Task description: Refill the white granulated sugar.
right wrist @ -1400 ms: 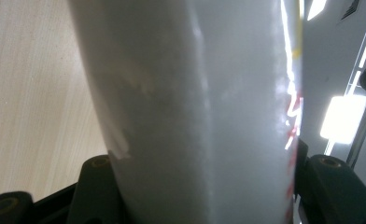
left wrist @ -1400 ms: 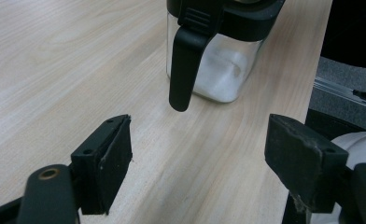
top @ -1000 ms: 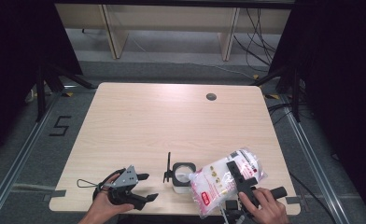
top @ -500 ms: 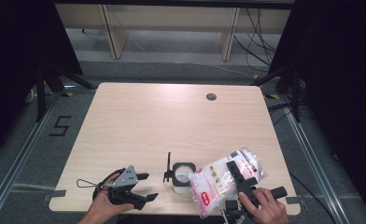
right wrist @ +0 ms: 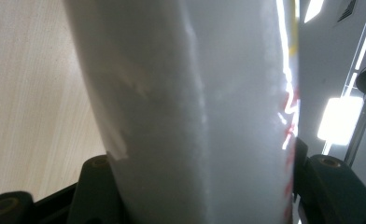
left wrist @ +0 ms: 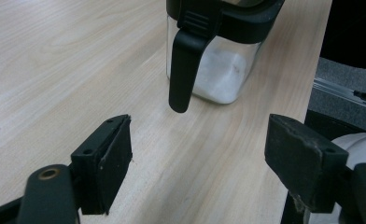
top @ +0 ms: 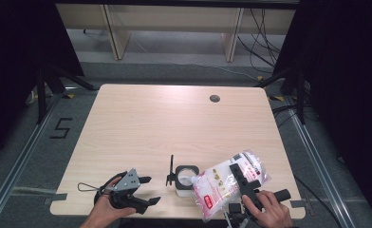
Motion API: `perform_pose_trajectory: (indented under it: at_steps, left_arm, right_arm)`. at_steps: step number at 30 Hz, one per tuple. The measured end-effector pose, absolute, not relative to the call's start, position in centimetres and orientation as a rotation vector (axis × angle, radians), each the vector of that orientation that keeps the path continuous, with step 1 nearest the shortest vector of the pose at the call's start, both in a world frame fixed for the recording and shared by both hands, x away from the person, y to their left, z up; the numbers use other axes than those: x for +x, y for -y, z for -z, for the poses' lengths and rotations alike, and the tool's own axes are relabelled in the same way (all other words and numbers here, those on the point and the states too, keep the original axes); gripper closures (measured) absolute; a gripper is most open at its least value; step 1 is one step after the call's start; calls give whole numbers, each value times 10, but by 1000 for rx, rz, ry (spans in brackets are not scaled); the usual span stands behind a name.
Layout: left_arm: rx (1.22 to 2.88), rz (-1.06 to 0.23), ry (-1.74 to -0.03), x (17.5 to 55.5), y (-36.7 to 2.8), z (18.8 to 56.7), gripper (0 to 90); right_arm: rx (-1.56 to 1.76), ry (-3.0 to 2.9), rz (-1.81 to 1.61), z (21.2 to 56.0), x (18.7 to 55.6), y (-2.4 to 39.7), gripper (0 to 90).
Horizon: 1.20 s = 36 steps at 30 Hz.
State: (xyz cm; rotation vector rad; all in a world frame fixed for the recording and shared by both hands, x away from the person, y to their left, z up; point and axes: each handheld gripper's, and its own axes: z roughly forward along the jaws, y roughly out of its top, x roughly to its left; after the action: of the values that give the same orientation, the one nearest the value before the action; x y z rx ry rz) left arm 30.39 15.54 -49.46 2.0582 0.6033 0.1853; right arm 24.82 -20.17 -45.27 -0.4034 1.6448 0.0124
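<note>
Nothing has shifted across the last second: at lower left of the high view the left gripper [top: 144, 190] stays put with jaws wide and empty, so pouring is judged ongoing. Right of it, at bottom centre, stands the jar [top: 184, 179]. At lower right, the right gripper [top: 238, 178] clamps the tilted bag [top: 222, 185], whose mouth and any stream into the jar cannot be made out.

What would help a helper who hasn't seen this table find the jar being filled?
Look along the near edge of the wooden table, about midway between the two hands. The jar is a small clear container with a black rim and flipped-up lid, white powder inside; the tilted plastic bag leans over it.
</note>
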Motion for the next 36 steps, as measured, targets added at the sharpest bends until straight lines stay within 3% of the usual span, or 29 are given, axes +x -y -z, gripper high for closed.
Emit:
perform_pose_trajectory:
  at_steps: [36]
  left_arm:
    - [2074,-198,-596,304,-155,495,227]
  right_arm:
    - [-398,-1639,0,451,248,201,453]
